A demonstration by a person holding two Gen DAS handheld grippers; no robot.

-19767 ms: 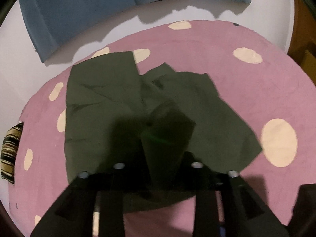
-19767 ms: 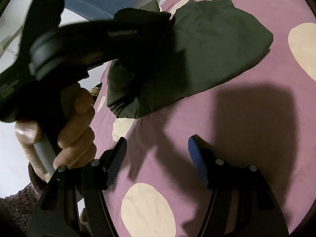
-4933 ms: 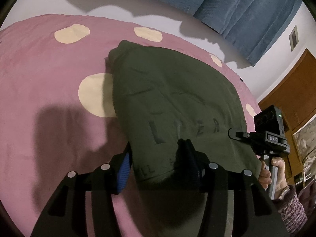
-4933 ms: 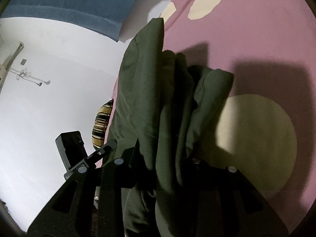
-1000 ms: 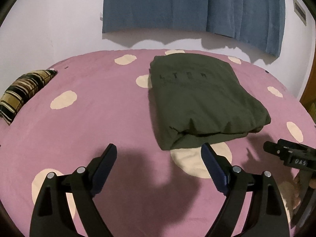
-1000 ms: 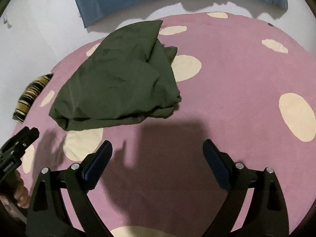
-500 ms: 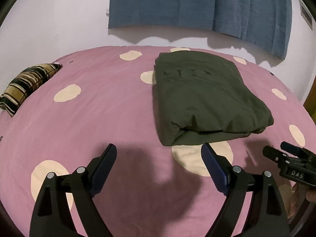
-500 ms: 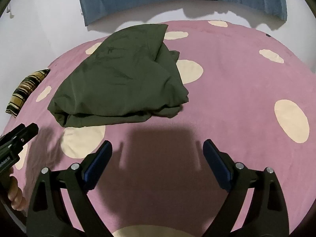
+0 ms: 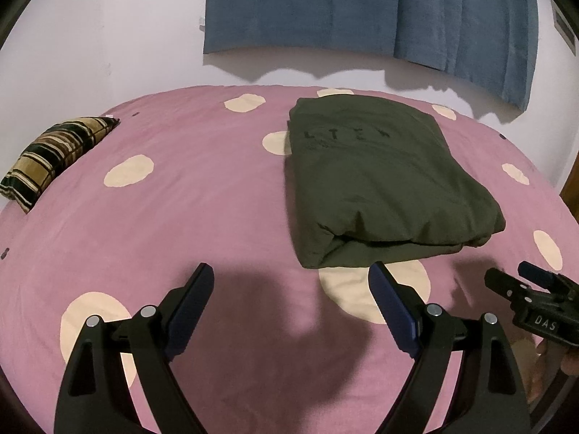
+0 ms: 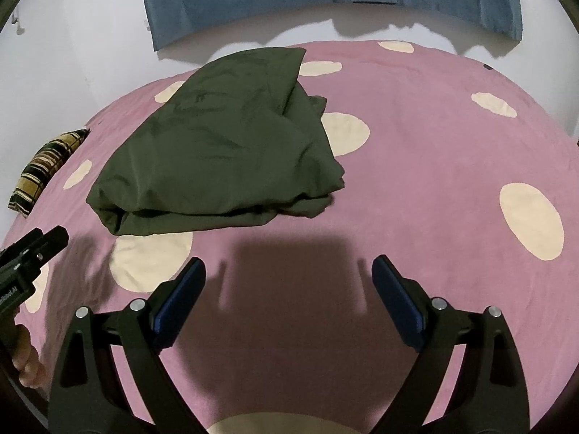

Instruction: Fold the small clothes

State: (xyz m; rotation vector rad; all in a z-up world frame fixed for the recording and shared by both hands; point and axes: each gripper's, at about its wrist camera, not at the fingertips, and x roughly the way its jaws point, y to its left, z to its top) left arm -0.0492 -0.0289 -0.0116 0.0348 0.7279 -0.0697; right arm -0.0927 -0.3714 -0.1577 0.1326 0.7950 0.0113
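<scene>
My left claw (image 9: pixel 291 300) hung spread and empty above the pink spotted bed (image 9: pixel 202 217), and my right claw (image 10: pixel 287 289) was just as wide, gripping nothing. The dark green garment (image 9: pixel 380 181) lay folded on the bed ahead of both, apart from them. A striped pillow (image 9: pixel 50 155) sat at the far left edge.

Olive garment (image 9: pixel 380 177), pink cream-spotted bedspread (image 9: pixel 202 195), blue curtain (image 9: pixel 362 11).
</scene>
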